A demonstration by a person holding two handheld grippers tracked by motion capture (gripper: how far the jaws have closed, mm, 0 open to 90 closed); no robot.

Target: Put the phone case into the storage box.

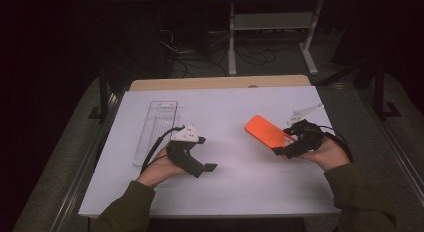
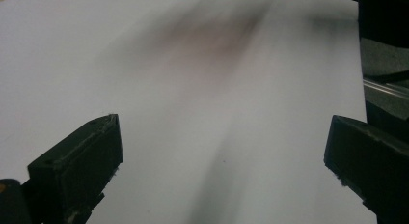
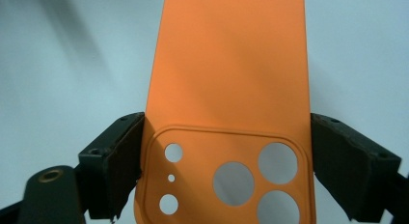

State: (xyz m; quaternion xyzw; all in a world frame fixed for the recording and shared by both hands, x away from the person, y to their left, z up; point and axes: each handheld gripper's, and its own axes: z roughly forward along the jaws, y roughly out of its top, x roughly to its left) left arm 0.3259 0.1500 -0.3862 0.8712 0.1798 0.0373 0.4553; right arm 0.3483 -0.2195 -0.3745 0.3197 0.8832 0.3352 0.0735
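Where the white table [image 1: 220,192] spreads under the high view, two hands come in from the bottom edge, each holding a black two-jaw tool. The right gripper [image 1: 286,148], at about four o'clock from the table's middle, is clamped on an orange phone case [image 1: 266,131]; the case slants up toward ten o'clock from the jaws, its far end lifted over the table. In the right gripper view the jaws press both long sides of the phone case [image 3: 231,89] at its camera cut-outs. The left gripper [image 1: 206,168], at about eight o'clock, hangs spread wide with nothing between its jaws. A clear plastic tray [image 1: 156,129] lies at ten o'clock, just beyond the left hand [image 1: 160,169].
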